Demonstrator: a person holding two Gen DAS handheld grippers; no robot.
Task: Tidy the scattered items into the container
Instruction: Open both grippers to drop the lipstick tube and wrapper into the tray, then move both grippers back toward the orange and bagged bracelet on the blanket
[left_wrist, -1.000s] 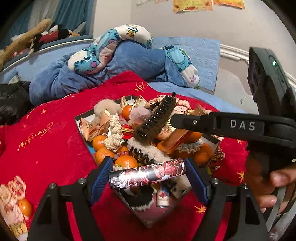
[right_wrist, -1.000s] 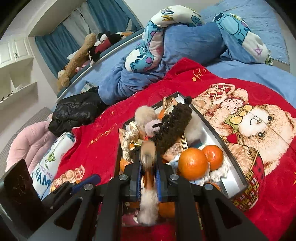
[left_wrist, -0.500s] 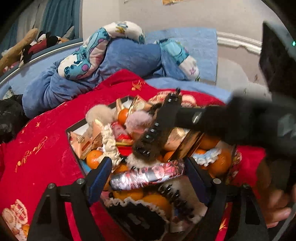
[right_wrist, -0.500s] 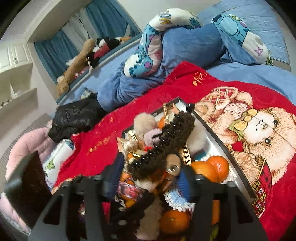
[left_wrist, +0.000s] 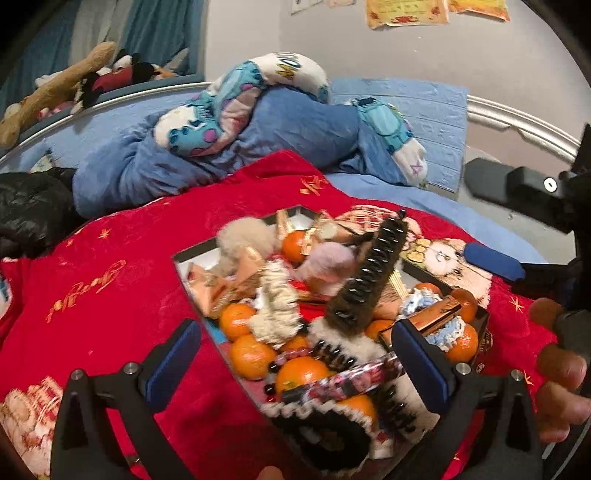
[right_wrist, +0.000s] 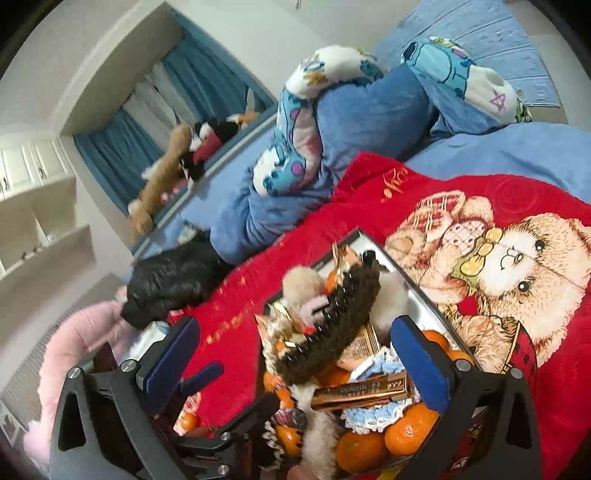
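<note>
A bed with a blue sheet (left_wrist: 436, 195) carries everything. Spread over the sheet is a red blanket (left_wrist: 122, 280) printed with gold script and a teddy bear picture (right_wrist: 517, 266). Near the blanket's centre sits a shallow tray (left_wrist: 192, 254) with a dark rim, heaped with items. At twelve o'clock from the tray, a rumpled blue duvet (left_wrist: 295, 133) lies on the sheet, touching the blanket's far edge. At ten o'clock, a black padded garment (left_wrist: 29, 206) lies beside the blanket's edge. Plush toys (left_wrist: 74, 81) line the ledge behind the bed at eleven o'clock.
</note>
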